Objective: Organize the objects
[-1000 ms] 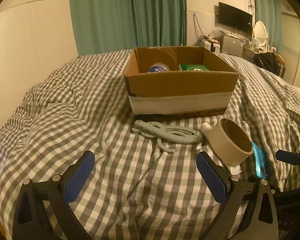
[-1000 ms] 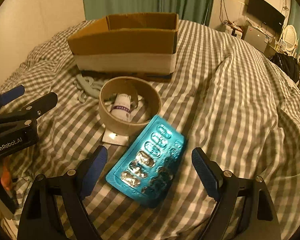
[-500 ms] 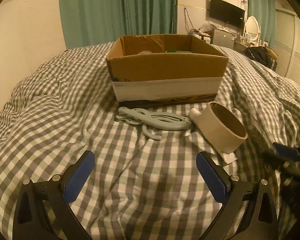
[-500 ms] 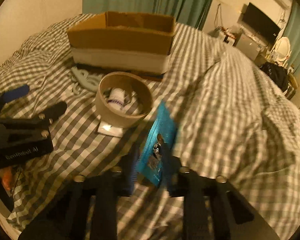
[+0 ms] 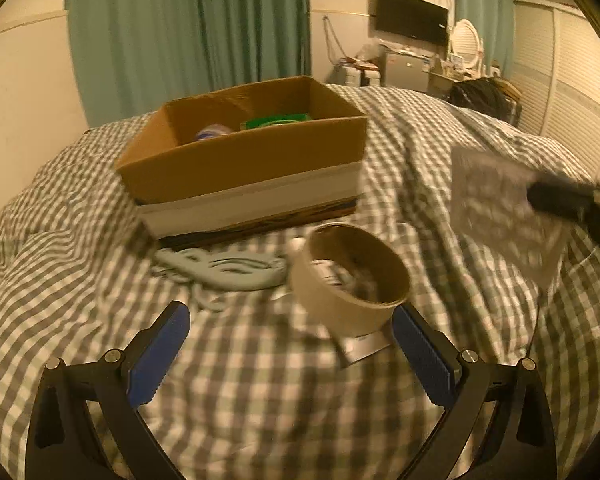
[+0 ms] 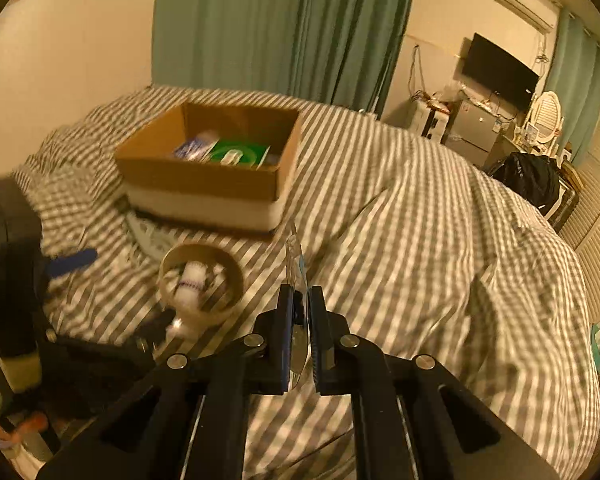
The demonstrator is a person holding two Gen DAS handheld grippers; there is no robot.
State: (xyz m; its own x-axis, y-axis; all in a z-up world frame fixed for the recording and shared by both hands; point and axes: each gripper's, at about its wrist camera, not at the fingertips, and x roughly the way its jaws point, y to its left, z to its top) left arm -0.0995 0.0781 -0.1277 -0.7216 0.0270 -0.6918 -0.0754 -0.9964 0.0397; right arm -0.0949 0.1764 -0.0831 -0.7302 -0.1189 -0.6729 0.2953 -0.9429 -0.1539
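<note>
The blister pack [image 6: 296, 256] is hanging edge-on above the checked bed [image 6: 420, 220], pinched in the right gripper [image 6: 299, 308] jaws, near the tape roll [image 5: 352, 276] and cardboard box [image 5: 244, 160]. The left gripper [image 5: 288, 344] is hovering, jaws wide.

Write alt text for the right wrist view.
The right gripper is shut on a blister pack, seen edge-on above a checked bedspread. Beyond lie a tape roll and an open cardboard box.
</note>
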